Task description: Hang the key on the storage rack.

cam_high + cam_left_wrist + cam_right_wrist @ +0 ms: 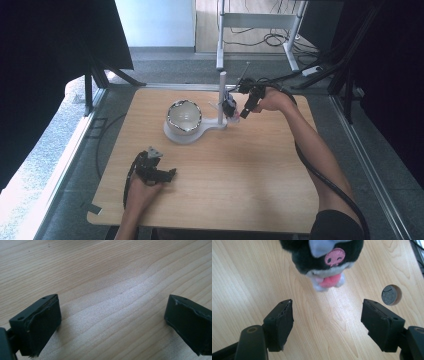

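A white stand (pixel 200 133) sits at the middle back of the wooden table, with an upright post (pixel 222 92). A white bowl (pixel 184 116) with a dark rim rests on its round base. A small black plush toy (pixel 229 105) hangs at the post; in the right gripper view the plush toy (pixel 324 252) shows a pink snout and tongue. My right gripper (pixel 240 112) is just right of the toy, and its jaws (pixel 327 322) stand open below the toy with nothing between them. My left gripper (pixel 169 175) rests near the front left, open (pixel 112 322) over bare wood.
A round hole with a grey cap (pixel 391 295) is in the tabletop (pixel 240 175) close to the right gripper. A black cable (pixel 325 180) trails along the right forearm. Dark curtains flank the table, and a white frame (pixel 255 20) stands on the floor behind.
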`<state>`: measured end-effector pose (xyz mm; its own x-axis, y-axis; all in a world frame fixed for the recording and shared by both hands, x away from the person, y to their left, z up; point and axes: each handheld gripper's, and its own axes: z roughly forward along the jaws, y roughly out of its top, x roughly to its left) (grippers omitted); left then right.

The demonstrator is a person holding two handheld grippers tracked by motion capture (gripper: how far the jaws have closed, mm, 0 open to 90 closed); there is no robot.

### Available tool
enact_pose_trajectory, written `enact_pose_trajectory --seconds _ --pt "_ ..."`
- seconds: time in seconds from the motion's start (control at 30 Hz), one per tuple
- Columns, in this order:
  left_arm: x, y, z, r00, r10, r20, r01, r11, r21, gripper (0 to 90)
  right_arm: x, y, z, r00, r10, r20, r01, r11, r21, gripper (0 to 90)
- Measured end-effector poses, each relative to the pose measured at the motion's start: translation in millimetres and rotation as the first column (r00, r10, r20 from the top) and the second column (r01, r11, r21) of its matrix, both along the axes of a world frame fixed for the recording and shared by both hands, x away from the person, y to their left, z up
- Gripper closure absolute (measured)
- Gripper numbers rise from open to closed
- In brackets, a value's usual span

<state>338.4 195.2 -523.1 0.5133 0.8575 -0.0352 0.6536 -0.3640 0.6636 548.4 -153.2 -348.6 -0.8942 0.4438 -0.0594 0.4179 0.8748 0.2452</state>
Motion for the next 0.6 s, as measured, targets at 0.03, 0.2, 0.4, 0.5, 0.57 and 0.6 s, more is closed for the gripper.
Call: enact_pose_trajectory --seconds 0.03,0.2,0.4,0.5,0.57,0.6 --pt "0.0 0.2 0.2 1.0 -0.003 -0.004 0.003 1.0 0.0 0.7 -1.7 -0.4 2.1 0.9999 0.002 0.01 -0.002 1.0 -0.001 22.6" --pt "0.0 0.0 0.0 1.0 0.0 0.0 0.0 1.0 0.001 0.7 -9.5 -2.1 6.7 0.9996 0.011 0.026 -0.011 1.0 -0.005 18.8" --pt "0.0 0.0 0.0 1.0 0.0 -0.001 0.0 1.0 0.001 0.7 -19.7 -4.3 10.4 0.9987 0.016 0.048 -0.015 1.0 -0.015 14.8" --pt "0.0 0.0 0.0 1.0 0.0 -0.001 0.0 1.0 0.001 0.7 -24.7 -4.7 12.9 0.998 0.017 0.062 -0.016 1.0 -0.015 13.8" --pt "0.0 0.0 0.1 1.0 0.0 -0.001 0.0 1.0 0.001 0.7 -27.8 -4.5 13.8 0.9975 0.024 0.066 -0.023 1.0 -0.014 13.6" --pt "0.0 0.0 0.1 1.0 0.001 -0.001 -0.001 1.0 0.001 0.7 -29.4 -4.1 14.0 0.9972 0.028 0.069 -0.027 1.0 -0.016 13.5"
